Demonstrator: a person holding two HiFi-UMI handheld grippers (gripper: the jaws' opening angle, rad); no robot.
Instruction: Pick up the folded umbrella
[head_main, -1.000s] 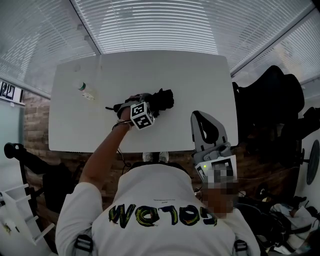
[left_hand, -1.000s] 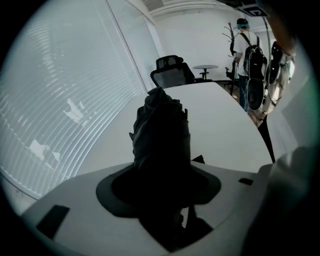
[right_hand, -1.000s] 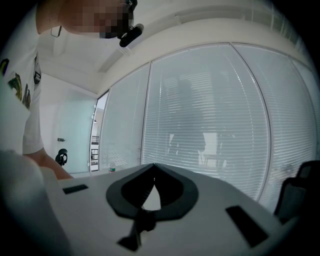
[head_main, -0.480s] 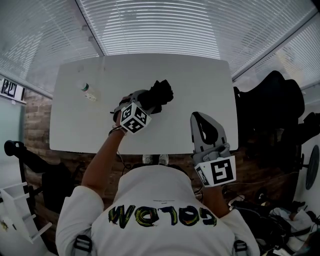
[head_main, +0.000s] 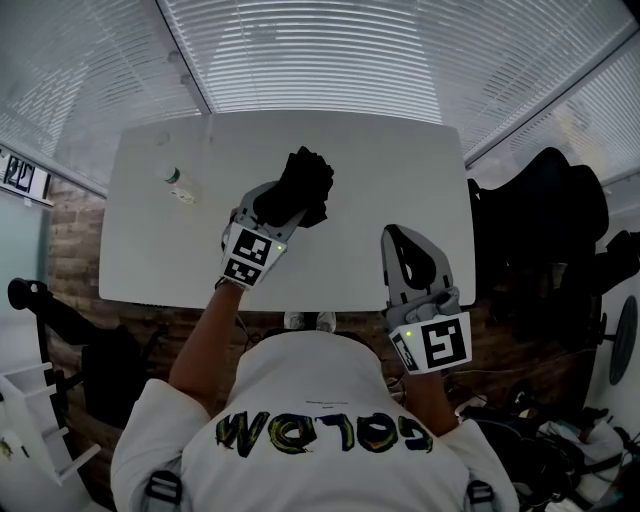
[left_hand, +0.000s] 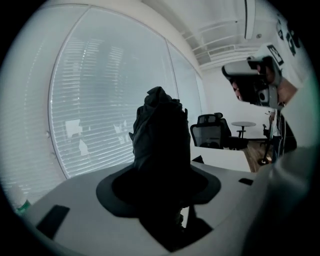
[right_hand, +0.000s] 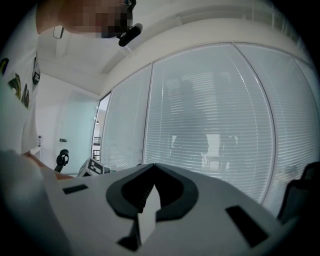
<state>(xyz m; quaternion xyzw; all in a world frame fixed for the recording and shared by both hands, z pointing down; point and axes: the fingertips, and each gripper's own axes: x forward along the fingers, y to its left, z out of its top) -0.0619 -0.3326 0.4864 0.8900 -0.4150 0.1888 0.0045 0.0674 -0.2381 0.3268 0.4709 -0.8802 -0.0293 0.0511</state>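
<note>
A white rectangular table (head_main: 150, 250) stands before windows with closed white slatted blinds (head_main: 320, 50). Over its middle, the left gripper (head_main: 278, 212) (left_hand: 161, 200) is clamped on the folded black fabric umbrella (head_main: 300, 180) (left_hand: 160, 135). The dark bundle fills the gap between the jaws and sticks out past their tips. Its cloth is crumpled and loosely gathered, matt, with rumpled folds at the far end. In the left gripper view it rises against the blinds. The right gripper (head_main: 402, 240) (right_hand: 148, 200) sits at the table's near right edge, its jaws drawn together on nothing. A small clear plastic bottle with a green cap (head_main: 178, 185) lies at the table's left, well apart from the umbrella.
</note>
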